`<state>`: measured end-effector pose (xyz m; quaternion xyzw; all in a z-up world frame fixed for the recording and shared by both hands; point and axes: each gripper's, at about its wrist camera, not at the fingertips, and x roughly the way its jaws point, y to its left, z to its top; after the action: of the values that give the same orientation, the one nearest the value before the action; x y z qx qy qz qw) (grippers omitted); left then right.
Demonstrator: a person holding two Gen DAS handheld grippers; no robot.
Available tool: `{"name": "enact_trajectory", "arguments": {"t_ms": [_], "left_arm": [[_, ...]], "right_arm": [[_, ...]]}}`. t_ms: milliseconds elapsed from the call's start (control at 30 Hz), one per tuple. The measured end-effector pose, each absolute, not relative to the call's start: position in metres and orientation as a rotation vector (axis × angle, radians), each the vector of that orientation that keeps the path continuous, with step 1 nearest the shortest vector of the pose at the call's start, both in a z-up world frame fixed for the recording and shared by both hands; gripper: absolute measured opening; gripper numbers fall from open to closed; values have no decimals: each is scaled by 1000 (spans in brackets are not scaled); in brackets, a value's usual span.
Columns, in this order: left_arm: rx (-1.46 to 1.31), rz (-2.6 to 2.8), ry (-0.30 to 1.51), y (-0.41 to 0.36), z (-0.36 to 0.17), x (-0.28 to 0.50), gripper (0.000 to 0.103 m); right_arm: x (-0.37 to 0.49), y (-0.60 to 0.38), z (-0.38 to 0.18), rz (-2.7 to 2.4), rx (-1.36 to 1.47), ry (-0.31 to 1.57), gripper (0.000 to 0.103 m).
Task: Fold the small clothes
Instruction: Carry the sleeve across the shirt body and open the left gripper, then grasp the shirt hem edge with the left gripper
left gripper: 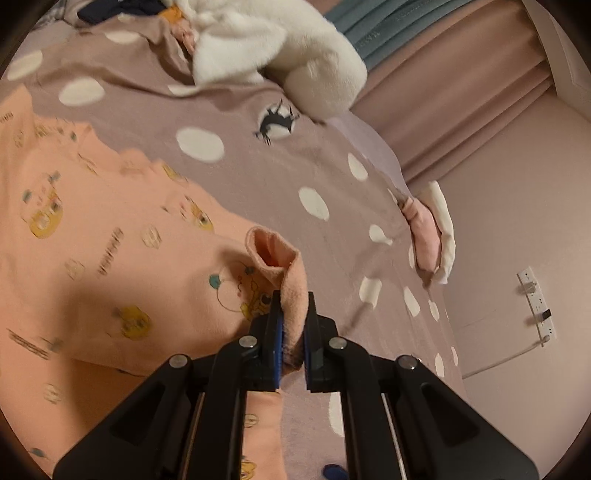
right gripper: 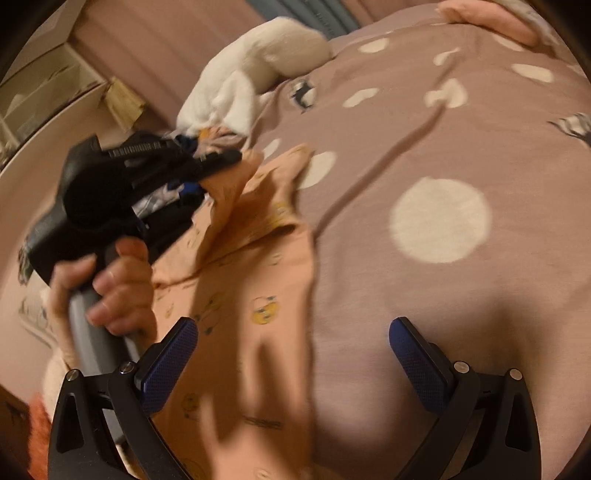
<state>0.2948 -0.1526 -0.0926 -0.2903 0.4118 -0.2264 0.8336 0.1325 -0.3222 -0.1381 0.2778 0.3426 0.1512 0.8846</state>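
Observation:
A peach child's garment [left gripper: 92, 236] with yellow cartoon prints lies spread on the mauve polka-dot bedspread [left gripper: 280, 177]. My left gripper [left gripper: 292, 306] is shut on the garment's sleeve cuff [left gripper: 275, 254], lifting it above the cloth. In the right wrist view the garment [right gripper: 251, 295] lies left of centre, and the left gripper [right gripper: 218, 158], held in a hand, pinches a raised fold at its far end. My right gripper [right gripper: 293, 332] is open and empty, hovering over the garment's right edge and the bedspread [right gripper: 443, 155].
A white fluffy item [left gripper: 280, 44] lies at the far side of the bed, with dark clothes [left gripper: 122, 9] beside it. Folded pink and white pieces [left gripper: 432, 236] sit at the bed's right edge. Pink curtains [left gripper: 461, 85] and a wall with a power strip [left gripper: 535, 306] lie beyond.

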Motion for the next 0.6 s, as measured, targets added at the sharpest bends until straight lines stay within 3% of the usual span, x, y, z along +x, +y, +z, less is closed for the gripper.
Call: {"name": "enact_trajectory", "arguments": {"t_ms": [67,133,200,267,300,367,467,567,600], "left_arm": [[-645,-511,901,-159,-99,297,8],[-681,-545,953,-166,-106,300,14],[-731,-597,980,-172,-109,298,38],[-769,-675,991,-179,-107,295,50],[-781,-697,995,-182,-103,292,63],[-776,-694,1001,-183,-94,288,71],[-710,-685,965,-175,-75,276,73],[-613,-628,948,-156,-58,258,95],[-582,-590,934,-143,-52,249,98]], "right_arm": [[131,-332,-139,298,590,696,103],[132,-344,-146,283,642,672,103],[130,-350,-150,290,698,637,103],[128,-347,-148,280,688,628,103],[128,-343,-148,275,655,636,103],[126,-333,-146,269,571,648,103],[123,-327,-146,263,515,645,103],[119,-337,-149,294,558,626,103],[118,-340,-150,303,574,621,103]]}}
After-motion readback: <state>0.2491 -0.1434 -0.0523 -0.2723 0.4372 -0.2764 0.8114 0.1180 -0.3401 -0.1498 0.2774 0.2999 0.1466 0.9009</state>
